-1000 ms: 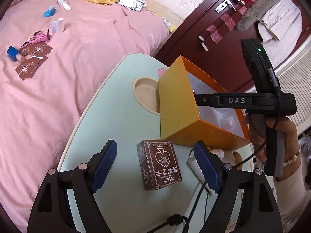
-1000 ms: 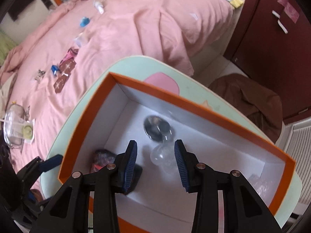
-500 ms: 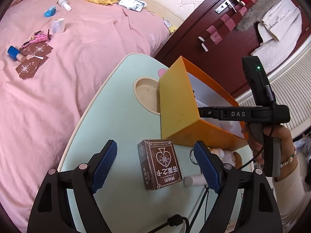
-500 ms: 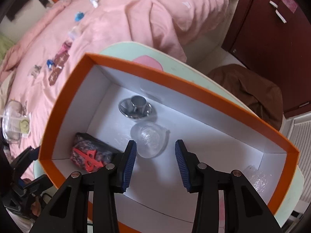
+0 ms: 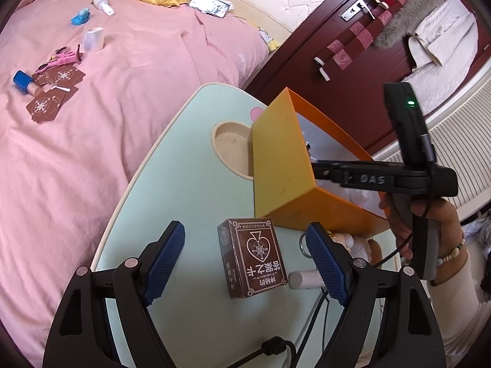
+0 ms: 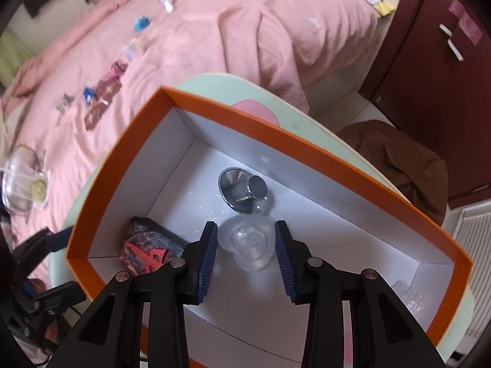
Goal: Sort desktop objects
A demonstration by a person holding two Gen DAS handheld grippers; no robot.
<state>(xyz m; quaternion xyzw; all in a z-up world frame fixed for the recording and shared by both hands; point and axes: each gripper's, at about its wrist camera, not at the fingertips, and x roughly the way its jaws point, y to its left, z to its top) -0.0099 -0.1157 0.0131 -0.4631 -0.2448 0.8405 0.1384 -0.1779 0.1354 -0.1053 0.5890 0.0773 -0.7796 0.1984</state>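
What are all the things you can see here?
card box: one, brown, on the table
tube: one, white, right of the card box
big box: one, orange outside, white inside, on the table
metal knob: one, silver, inside the big box
clear cup: one, see-through, inside the big box
pouch: one, dark with red, in a corner of the big box
table: one, pale green, beside the bed
bed cover: one, pink, small things scattered on it
left hand-held gripper: black and blue, open around the card box
right hand-held gripper: black and blue, jaws just closing, clear cup between them, grip unclear
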